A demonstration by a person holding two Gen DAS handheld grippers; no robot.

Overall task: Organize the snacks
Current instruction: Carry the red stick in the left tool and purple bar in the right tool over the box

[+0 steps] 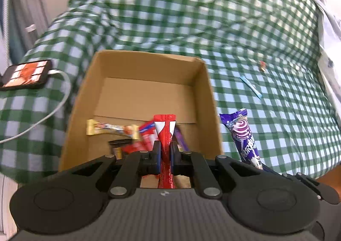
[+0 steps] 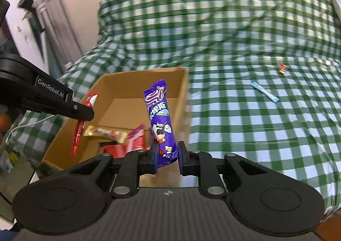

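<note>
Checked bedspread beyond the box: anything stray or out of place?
Yes. A light blue stick packet and a small red wrapped candy lie loose on the checked bedspread, apart from the cardboard box holding the other snacks.

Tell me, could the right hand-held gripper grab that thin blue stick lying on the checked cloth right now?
Probably not yet. The right hand-held gripper is already shut on the purple snack, so it has no free grip. Nothing lies around the blue stick itself.

Matt brown cardboard box (image 1: 147, 83), glossy foil wrappers: red stick (image 1: 165, 132), purple bar (image 2: 161, 121) beside the box, all on soft, creased checked cloth (image 2: 245, 123).
</note>
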